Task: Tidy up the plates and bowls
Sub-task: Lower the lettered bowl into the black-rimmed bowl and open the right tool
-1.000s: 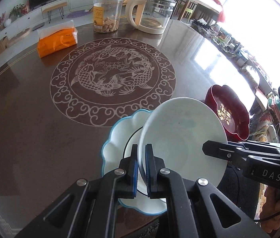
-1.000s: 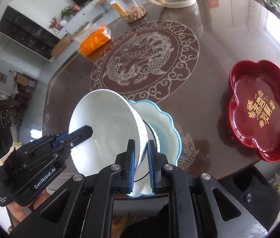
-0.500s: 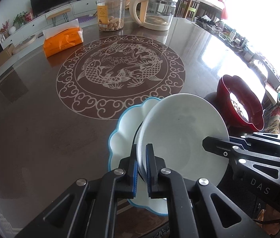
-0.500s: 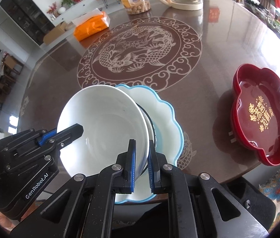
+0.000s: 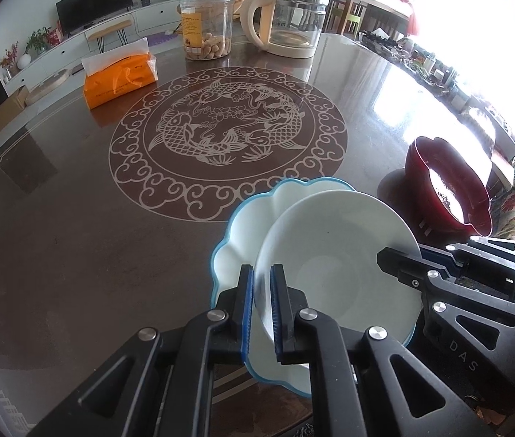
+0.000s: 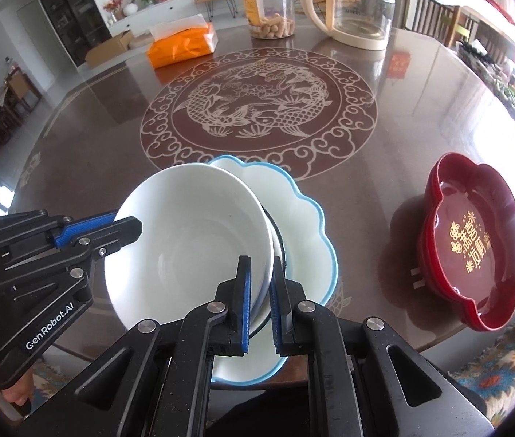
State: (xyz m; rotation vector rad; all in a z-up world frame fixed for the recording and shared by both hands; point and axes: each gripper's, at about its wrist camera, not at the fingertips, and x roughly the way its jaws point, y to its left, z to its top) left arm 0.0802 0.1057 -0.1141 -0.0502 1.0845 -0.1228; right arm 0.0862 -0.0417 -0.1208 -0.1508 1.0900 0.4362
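Pinching white bowl (image 5: 334, 255) rims, left gripper (image 5: 262, 302), right gripper (image 6: 260, 302), above scalloped plate (image 6: 305, 225) at table (image 5: 75, 218) edge.

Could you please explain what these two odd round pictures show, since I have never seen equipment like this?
There is no robot here: a person holds a two-finger clamp tool in each hand, and each tool carries a wide-angle camera looking along its fingers. One picture comes from the left tool, the other from the right.

The left hand-held gripper and the right hand-held gripper each pinch opposite sides of the rim of one white bowl. The bowl is over a white plate with a wavy blue edge at the near edge of a dark round table.

Also on the table: a red flower-shaped tray, an orange tissue pack, a clear snack jar and a glass kettle.
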